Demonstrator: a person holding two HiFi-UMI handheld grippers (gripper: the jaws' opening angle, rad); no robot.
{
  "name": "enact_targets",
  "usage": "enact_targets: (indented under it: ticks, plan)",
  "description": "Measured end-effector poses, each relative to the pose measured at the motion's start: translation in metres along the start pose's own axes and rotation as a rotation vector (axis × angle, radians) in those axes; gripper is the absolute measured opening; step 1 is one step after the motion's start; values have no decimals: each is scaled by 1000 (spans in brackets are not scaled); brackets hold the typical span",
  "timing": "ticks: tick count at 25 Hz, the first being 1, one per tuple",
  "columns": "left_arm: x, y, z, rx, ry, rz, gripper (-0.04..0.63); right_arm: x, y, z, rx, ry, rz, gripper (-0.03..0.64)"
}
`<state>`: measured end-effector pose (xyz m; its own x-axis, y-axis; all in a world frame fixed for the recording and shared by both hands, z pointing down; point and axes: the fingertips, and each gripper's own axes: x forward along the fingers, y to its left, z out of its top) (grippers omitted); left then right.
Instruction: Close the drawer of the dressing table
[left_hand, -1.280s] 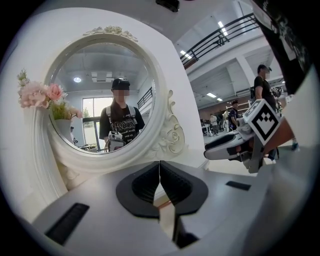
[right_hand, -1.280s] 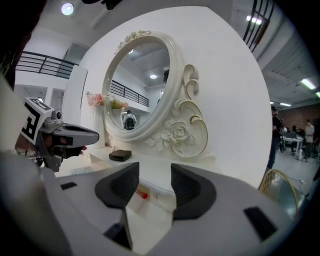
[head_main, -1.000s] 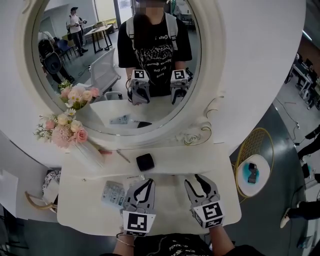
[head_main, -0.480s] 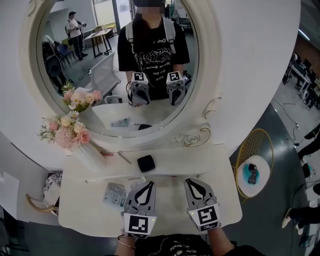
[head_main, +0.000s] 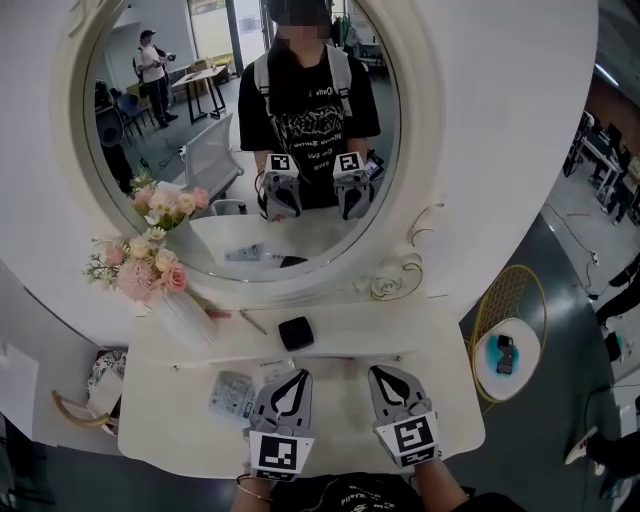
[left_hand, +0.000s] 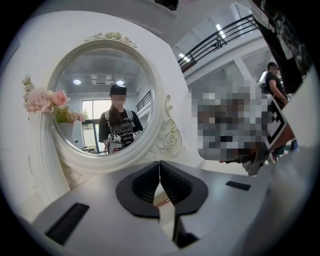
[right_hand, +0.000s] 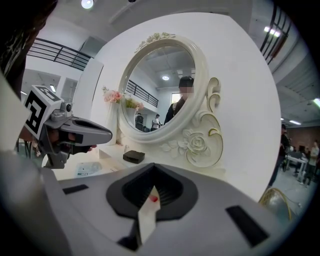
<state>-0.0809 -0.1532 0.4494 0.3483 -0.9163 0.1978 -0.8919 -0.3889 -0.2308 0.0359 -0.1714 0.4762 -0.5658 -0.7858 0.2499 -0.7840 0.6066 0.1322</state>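
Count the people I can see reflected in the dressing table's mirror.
2. A person in a black printed T-shirt fills the middle of the mirror; a second person stands small at its upper left, far back in the room. Others may be hidden.

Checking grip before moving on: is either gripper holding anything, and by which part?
Nothing is held. The left gripper is shut empty; the right gripper has just closed its jaws on nothing.

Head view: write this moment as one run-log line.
left claw: shut, empty | right claw: just closed, empty | both above dressing table | black case beyond, untouched
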Motion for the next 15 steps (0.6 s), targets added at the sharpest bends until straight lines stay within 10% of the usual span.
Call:
enact_targets:
  ticks: [15]
  plan:
    - [-9,7,-5,-12,19,4,17,3,10,5,-21,5,9,8]
